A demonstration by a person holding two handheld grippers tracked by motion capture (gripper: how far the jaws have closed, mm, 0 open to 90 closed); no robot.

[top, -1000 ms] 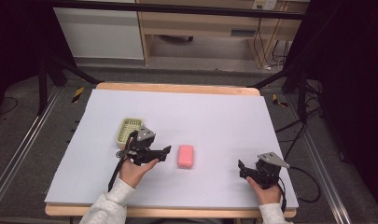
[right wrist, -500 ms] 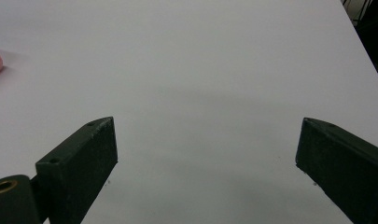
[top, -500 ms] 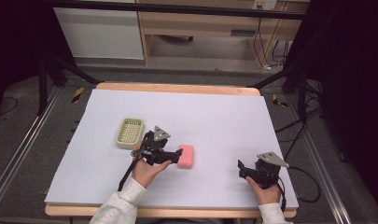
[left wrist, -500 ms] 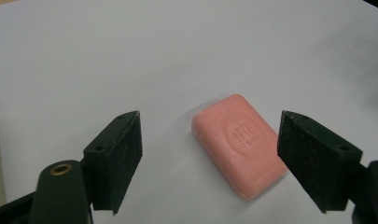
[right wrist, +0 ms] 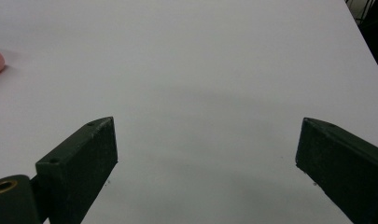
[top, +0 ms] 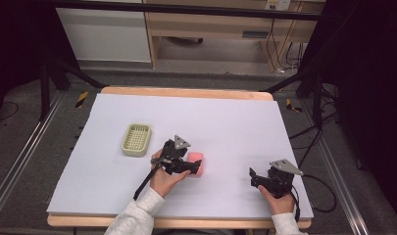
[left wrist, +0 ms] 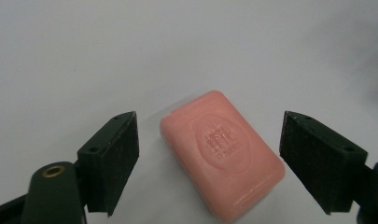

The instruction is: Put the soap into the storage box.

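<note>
From up high, my left gripper [top: 193, 167] sits right at the pink soap [top: 195, 163] mid-table, green tray [top: 136, 139] off to its left. Left gripper view: jaws have just been opening, soap [left wrist: 222, 153] lying between them, pads clear of it. Right gripper view: my right gripper [right wrist: 205, 154] gapes over bare table [right wrist: 214, 70].

A pink soap bar [left wrist: 222, 154], rounded at the corners and stamped with an oval emblem on its top face, lies flat on the white worktop [top: 235, 122]. It sits askew, a little to the right of the pale green slotted dish [top: 136, 139].
</note>
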